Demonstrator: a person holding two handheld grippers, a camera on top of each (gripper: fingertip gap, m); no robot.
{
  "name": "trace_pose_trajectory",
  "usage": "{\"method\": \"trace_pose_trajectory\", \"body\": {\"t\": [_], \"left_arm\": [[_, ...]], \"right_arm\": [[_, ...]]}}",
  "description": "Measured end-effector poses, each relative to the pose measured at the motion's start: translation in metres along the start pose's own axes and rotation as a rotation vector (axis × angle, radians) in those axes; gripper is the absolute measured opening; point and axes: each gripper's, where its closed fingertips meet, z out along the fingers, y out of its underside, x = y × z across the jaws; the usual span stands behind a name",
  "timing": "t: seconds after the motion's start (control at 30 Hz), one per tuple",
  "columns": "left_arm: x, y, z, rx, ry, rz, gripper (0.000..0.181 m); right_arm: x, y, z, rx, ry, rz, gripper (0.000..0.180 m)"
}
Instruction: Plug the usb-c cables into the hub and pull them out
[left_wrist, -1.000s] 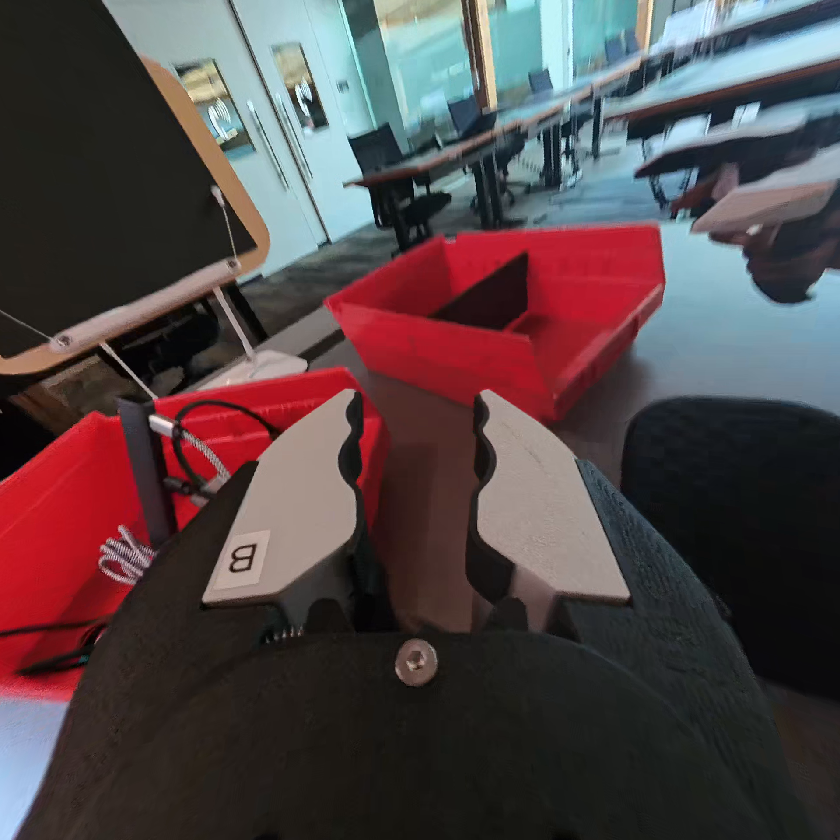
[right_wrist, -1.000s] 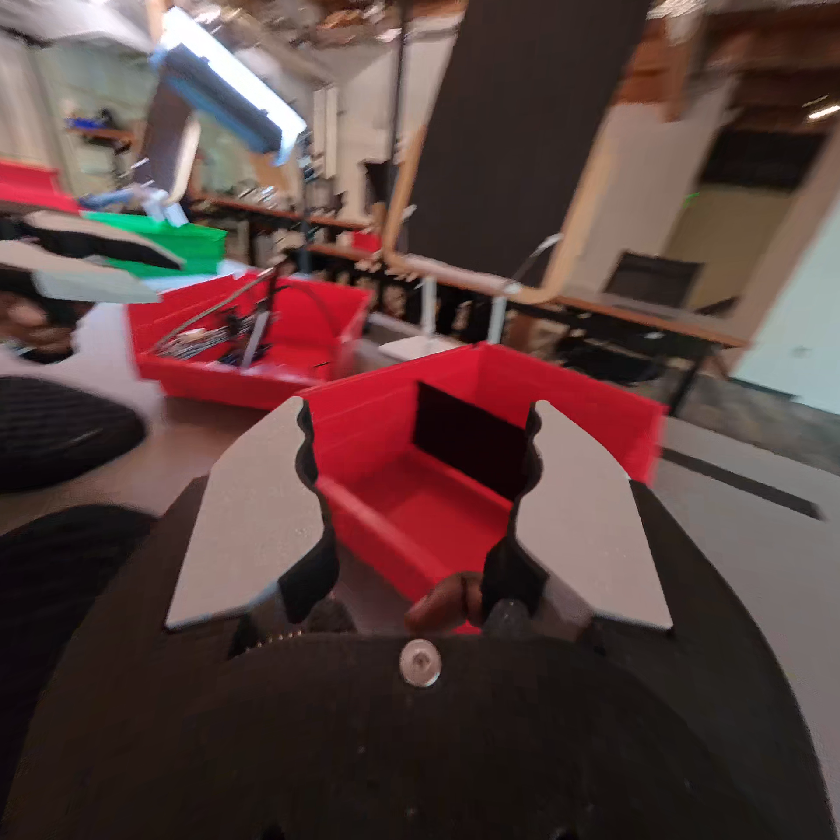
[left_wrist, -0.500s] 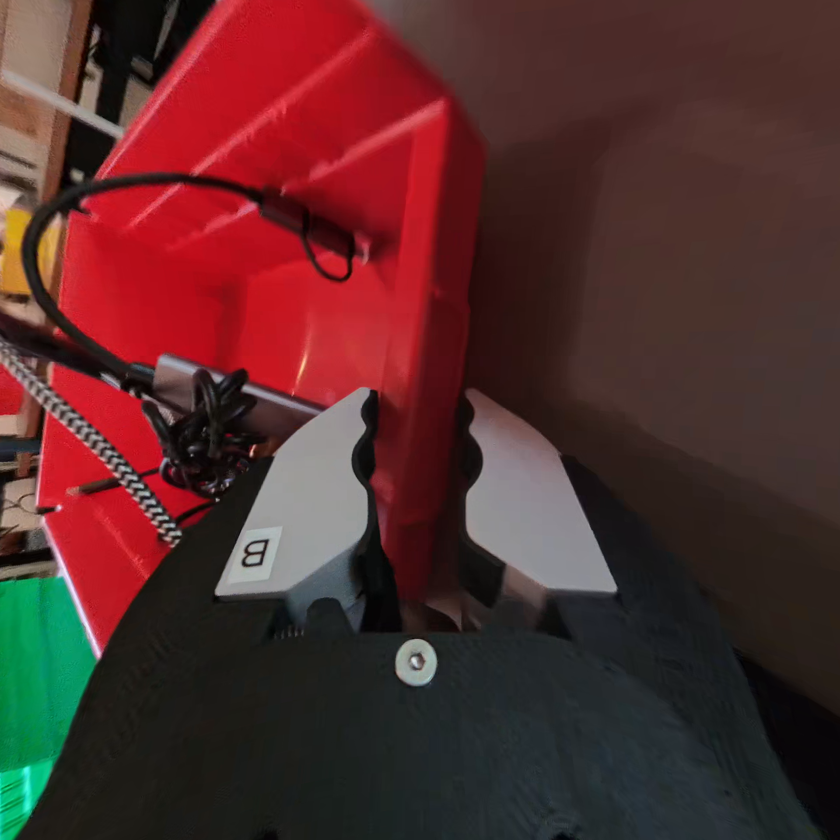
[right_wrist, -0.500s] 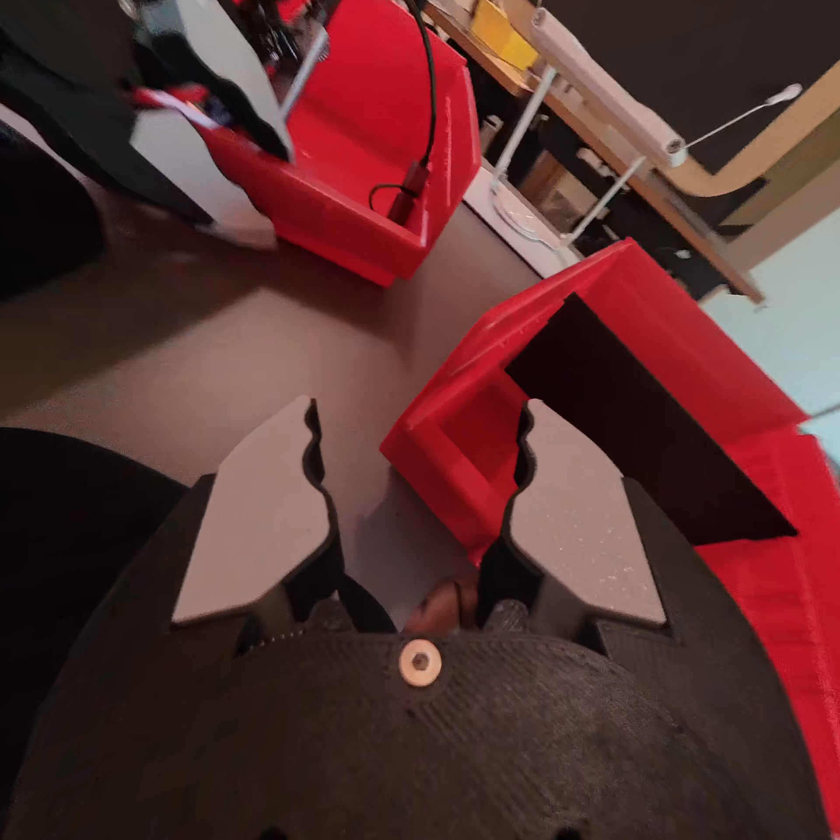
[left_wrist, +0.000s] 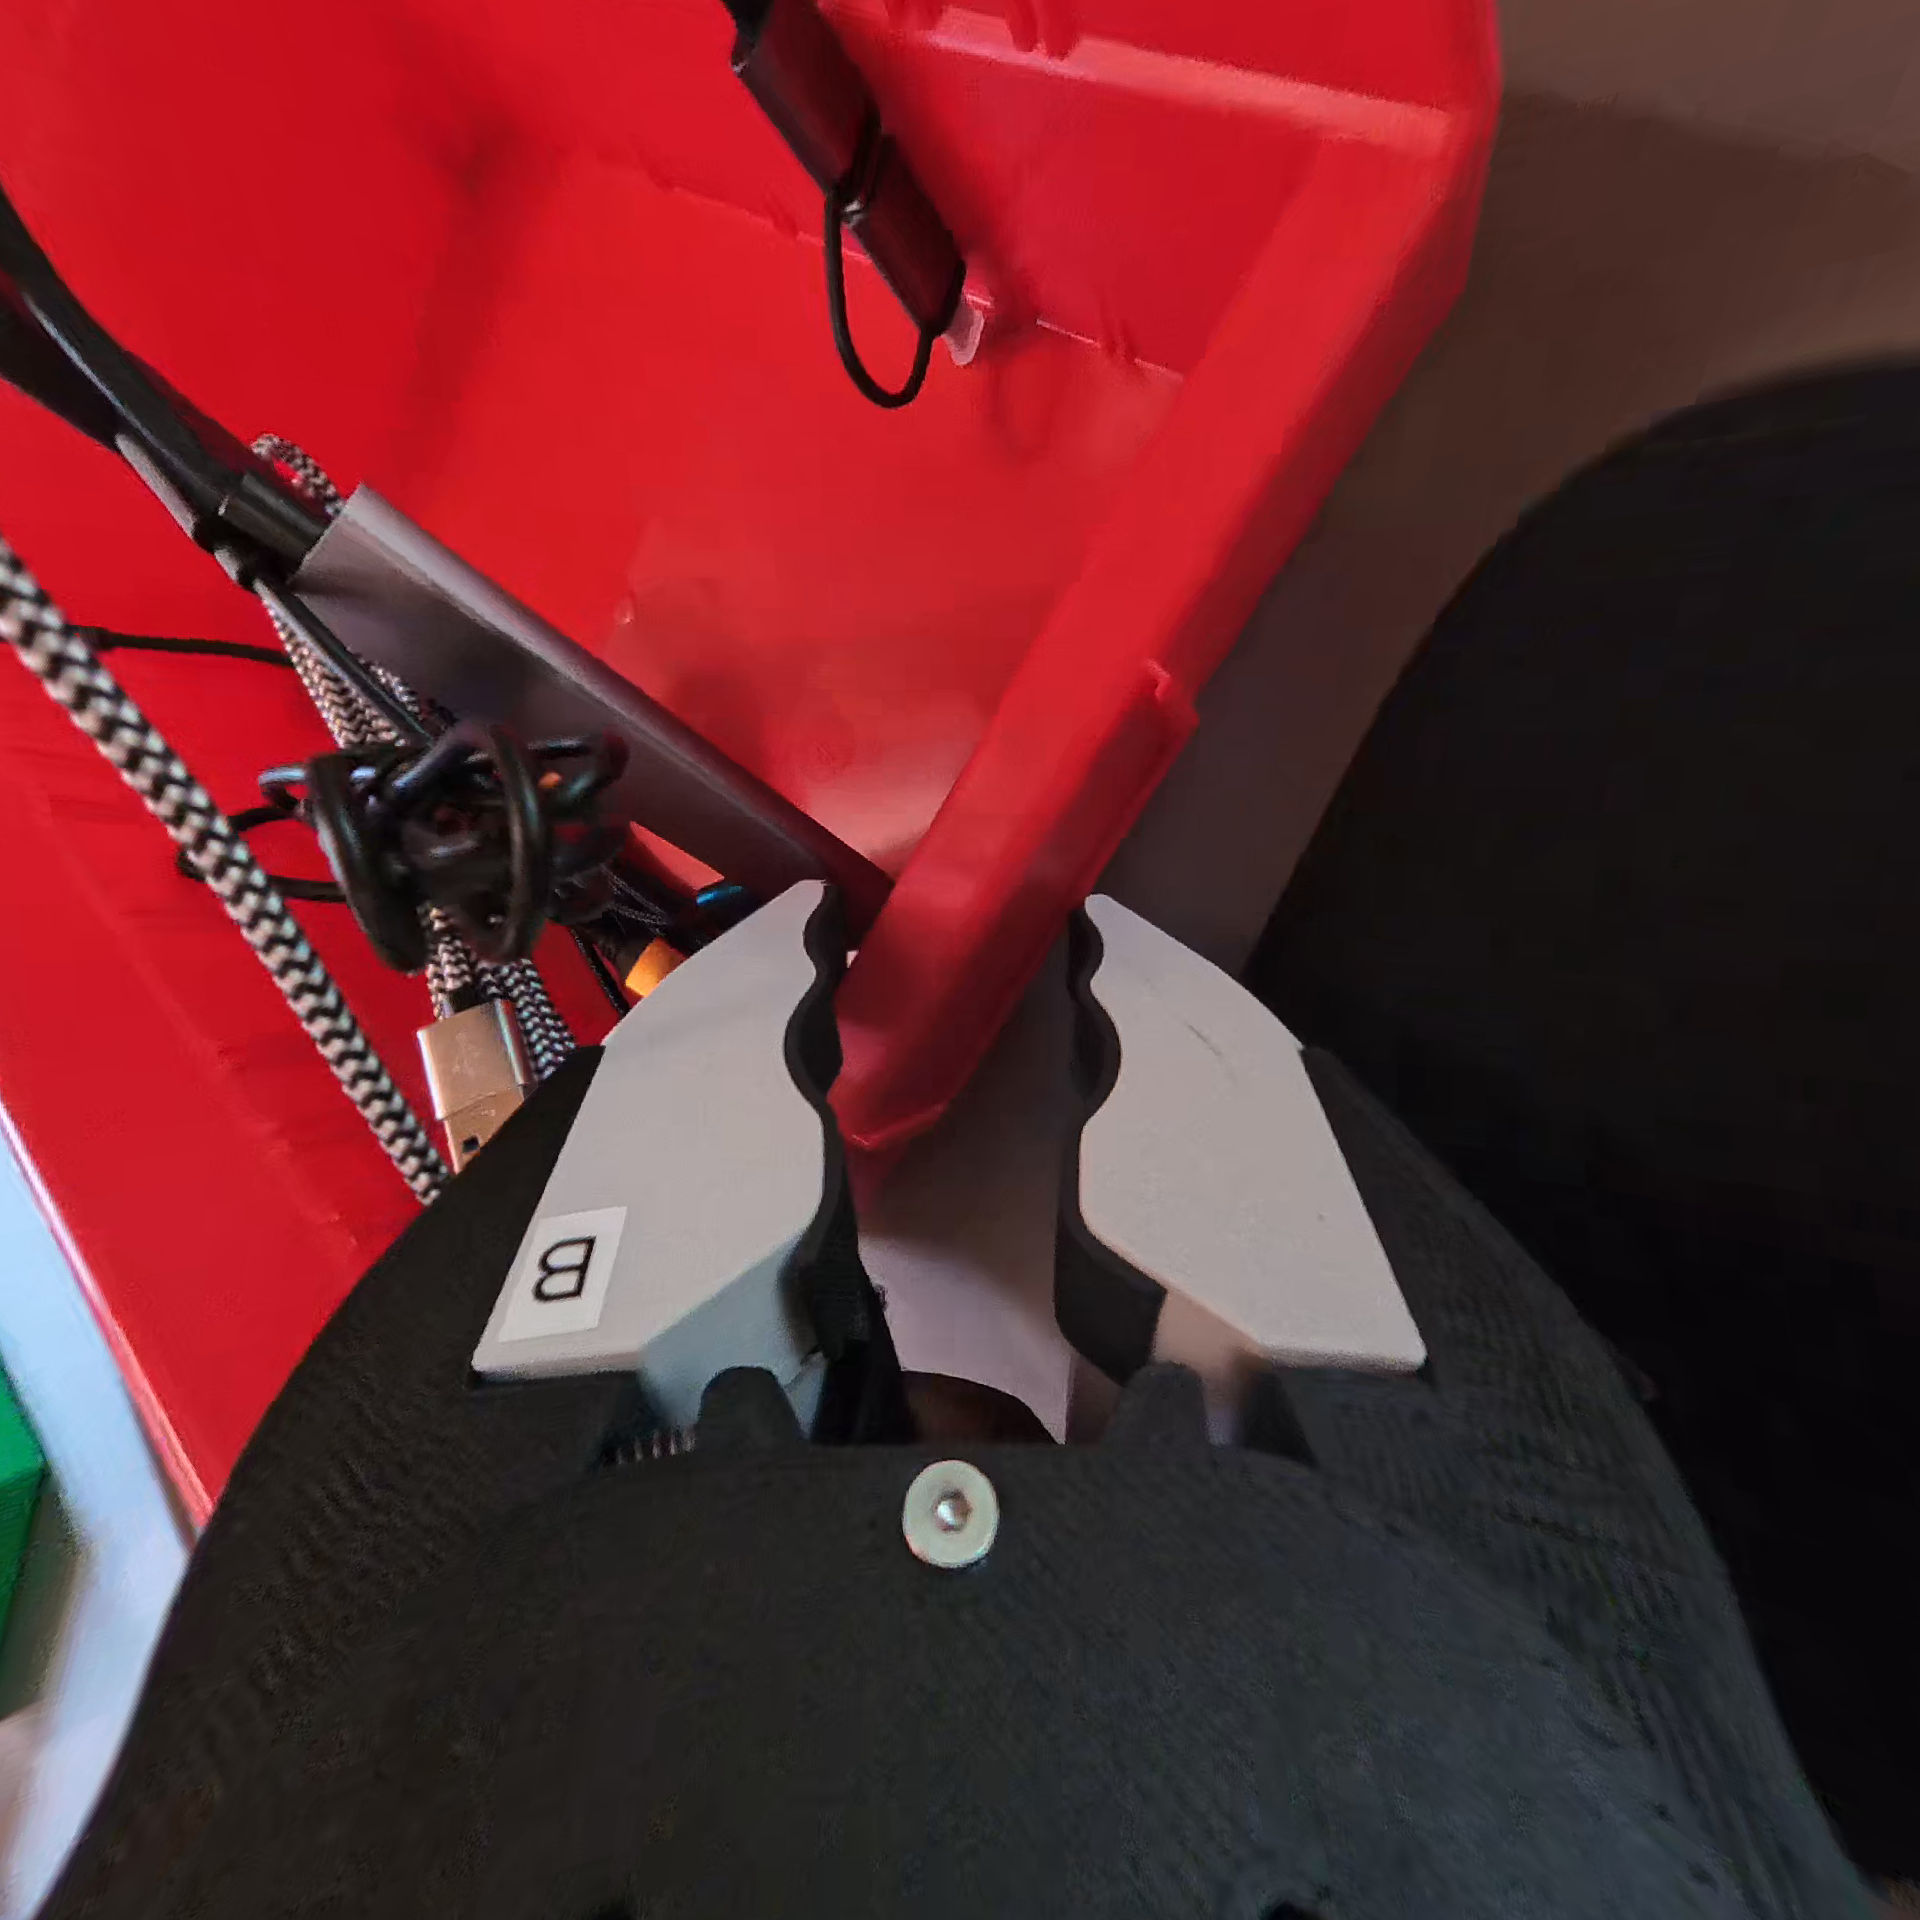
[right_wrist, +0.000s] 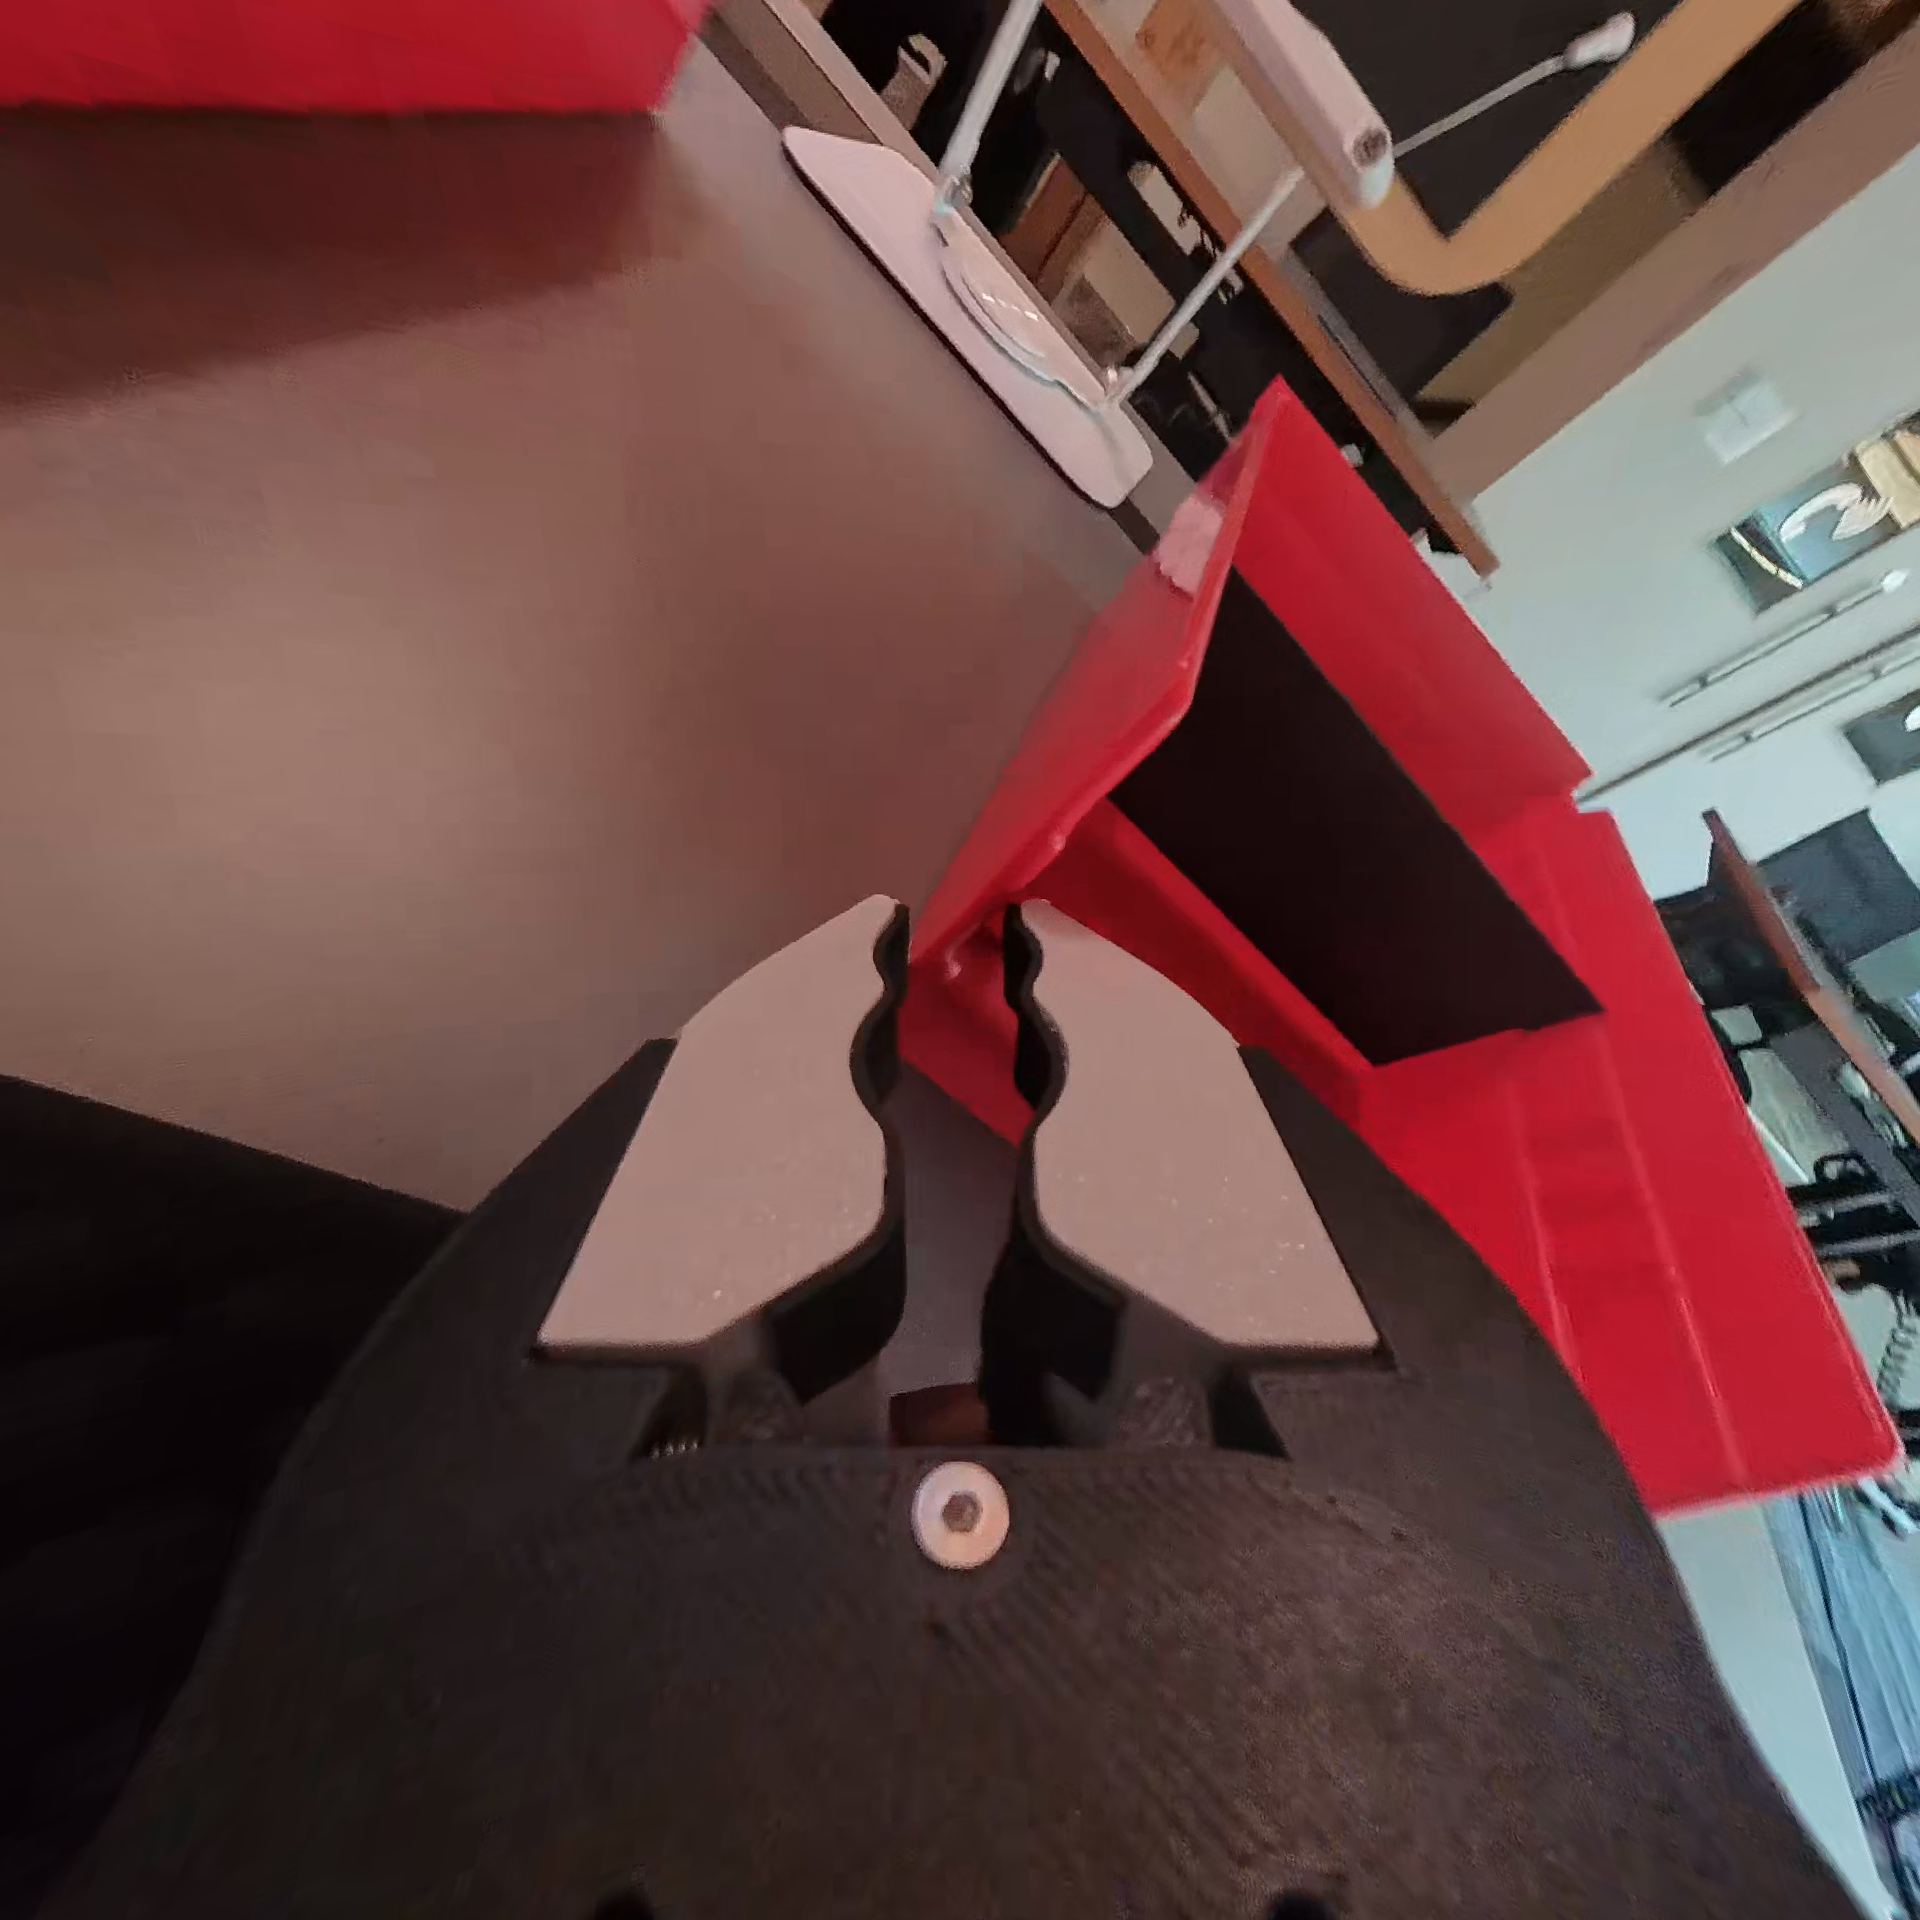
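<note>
Left wrist view first: the left gripper (left_wrist: 951, 977) is dropping in from the high, level look across the room it had a second ago, and now it is straddling the near corner wall of the red bin (left_wrist: 1049, 894), its tongs apart with the wall between them, one finger inside, one outside, not yet squeezing as far as I can judge. Inside that bin the hub (left_wrist: 540, 686) is lying as a flat grey metal bar, slanting, with a black lead running off its upper end; beside it the cables (left_wrist: 218, 831) are tangling, black-and-white braided cord with a shiny metal plug near the finger, plus a knot of thin black wire. A dark stick-shaped adapter (left_wrist: 862, 197) is resting higher up on the smooth glossy plastic. Right wrist view now: the right gripper (right_wrist: 956, 940) is narrowing fast, wide half a second ago, and its tongs are now nearly together, pinching the thin rim corner of the second bin (right_wrist: 1101, 717), a hard red tray with a matte black divider (right_wrist: 1340, 831); whether they are truly clamping, I cannot tell. The brown table (right_wrist: 468, 623) is looking smooth. It seems both bins are being steadied or dragged first, so plugging is not starting yet.
</note>
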Motion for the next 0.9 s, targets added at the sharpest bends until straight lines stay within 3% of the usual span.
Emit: {"method": "trace_pose_trajectory", "body": {"t": [0.37,0.67,0.77,0.9], "left_arm": [[-0.033,0.096,-0.044,0.011,-0.044,0.039,0.04],[-0.035,0.108,-0.053,0.021,-0.065,0.035,0.041],[-0.035,0.108,-0.054,-0.002,-0.082,0.038,0.041],[-0.034,0.107,-0.056,0.003,-0.083,0.036,0.042]], "right_arm": [[0.035,0.029,-0.01,-0.214,0.222,0.034,0.012],[0.086,0.082,-0.032,-0.4,0.32,0.173,0.015],[0.064,0.067,-0.039,-0.416,0.238,0.132,0.012],[0.002,0.014,-0.039,-0.294,0.071,-0.006,0.014]]}}
